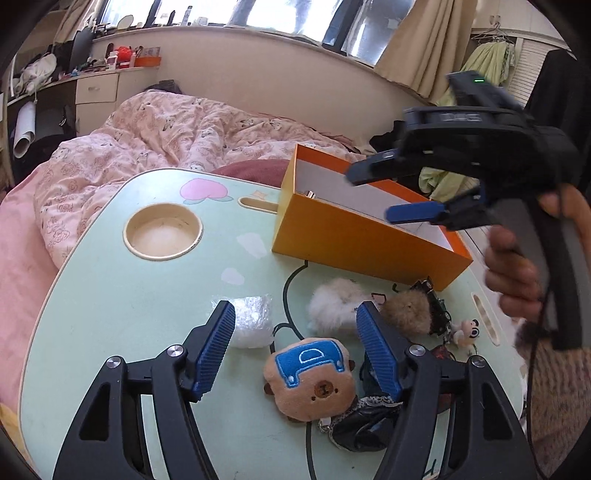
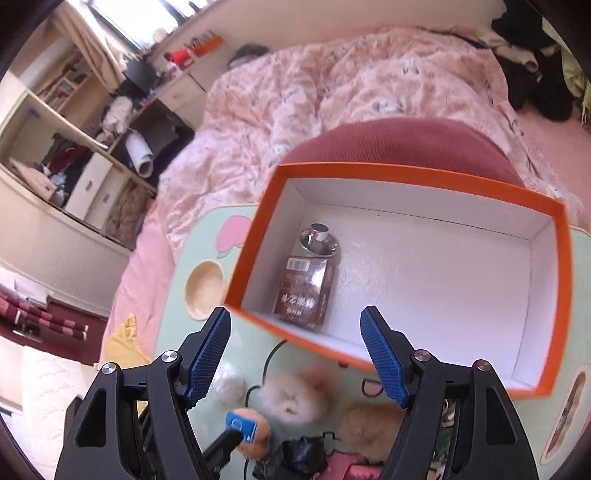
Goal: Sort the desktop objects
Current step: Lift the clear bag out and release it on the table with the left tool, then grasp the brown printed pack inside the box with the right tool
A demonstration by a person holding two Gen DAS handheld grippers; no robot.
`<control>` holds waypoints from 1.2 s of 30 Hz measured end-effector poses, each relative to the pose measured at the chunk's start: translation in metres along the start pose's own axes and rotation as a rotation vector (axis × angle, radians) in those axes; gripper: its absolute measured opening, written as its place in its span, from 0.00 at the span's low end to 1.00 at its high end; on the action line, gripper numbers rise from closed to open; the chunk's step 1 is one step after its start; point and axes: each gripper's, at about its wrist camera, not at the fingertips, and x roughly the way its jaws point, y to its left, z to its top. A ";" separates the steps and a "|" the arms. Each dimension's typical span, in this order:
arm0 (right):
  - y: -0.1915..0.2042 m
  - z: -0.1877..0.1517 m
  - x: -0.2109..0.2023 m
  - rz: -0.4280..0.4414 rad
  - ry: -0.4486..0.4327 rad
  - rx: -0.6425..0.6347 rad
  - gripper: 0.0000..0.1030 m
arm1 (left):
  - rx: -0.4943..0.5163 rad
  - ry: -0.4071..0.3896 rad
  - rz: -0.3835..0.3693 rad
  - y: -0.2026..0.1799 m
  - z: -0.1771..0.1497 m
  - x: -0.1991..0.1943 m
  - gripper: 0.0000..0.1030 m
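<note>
Matt cardboard box point(image 2: 406, 177), fluffy plush bear point(image 1: 310, 384) — ribbed tool pads point(image 1: 216, 350)

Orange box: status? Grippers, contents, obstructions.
Left gripper open above bear plush. Right gripper open, empty, over orange box. Box holds one brown bottle. Nothing in the way.

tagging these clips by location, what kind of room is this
Most likely a bedroom. A small mint-green lap table sits on a bed with a rumpled pink quilt, and a cluttered desk with drawers stands under the window. Clothes on a hanger fit a lived-in home.
</note>
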 end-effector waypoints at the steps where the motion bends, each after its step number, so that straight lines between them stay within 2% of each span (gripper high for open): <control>1: -0.002 0.009 0.013 -0.027 0.025 0.015 0.69 | -0.007 -0.003 -0.006 0.001 0.000 -0.001 0.67; 4: -0.006 0.026 0.041 -0.067 0.076 0.039 0.60 | -0.019 -0.002 -0.008 0.005 0.000 -0.003 0.67; 7: -0.004 0.028 0.056 -0.036 0.124 0.035 0.59 | -0.033 -0.009 -0.015 0.008 -0.001 -0.006 0.67; 10: 0.005 0.025 0.062 -0.105 0.127 -0.012 0.58 | -0.044 -0.012 -0.018 0.010 -0.001 -0.007 0.67; 11: 0.009 0.024 0.063 -0.140 0.132 -0.043 0.54 | -0.046 -0.011 -0.021 0.010 -0.001 -0.007 0.67; 12: 0.011 0.022 0.063 -0.182 0.134 -0.071 0.40 | -0.045 -0.011 -0.023 0.010 -0.001 -0.007 0.67; 17: -0.009 0.023 0.054 -0.267 0.124 -0.036 0.39 | -0.040 -0.008 -0.022 0.008 -0.002 -0.008 0.67; 22: -0.029 0.022 0.042 -0.276 0.090 -0.022 0.38 | -0.045 0.001 -0.026 0.007 -0.003 -0.005 0.67; 25: -0.034 0.024 0.032 -0.257 0.039 0.003 0.38 | -0.043 0.005 -0.028 0.007 -0.003 -0.005 0.67; 27: -0.036 0.025 0.015 -0.213 -0.036 0.029 0.38 | -0.044 0.002 -0.025 0.008 -0.002 -0.006 0.67; 30: -0.030 0.015 -0.022 -0.201 -0.160 0.013 0.38 | -0.052 0.000 -0.016 0.012 -0.001 -0.007 0.67; 34: -0.011 -0.024 -0.074 -0.167 -0.295 -0.059 0.38 | -0.070 0.000 -0.006 0.018 0.001 -0.007 0.67; 36: -0.005 -0.051 -0.090 -0.137 -0.310 -0.095 0.39 | -0.076 0.003 -0.001 0.021 0.002 -0.007 0.67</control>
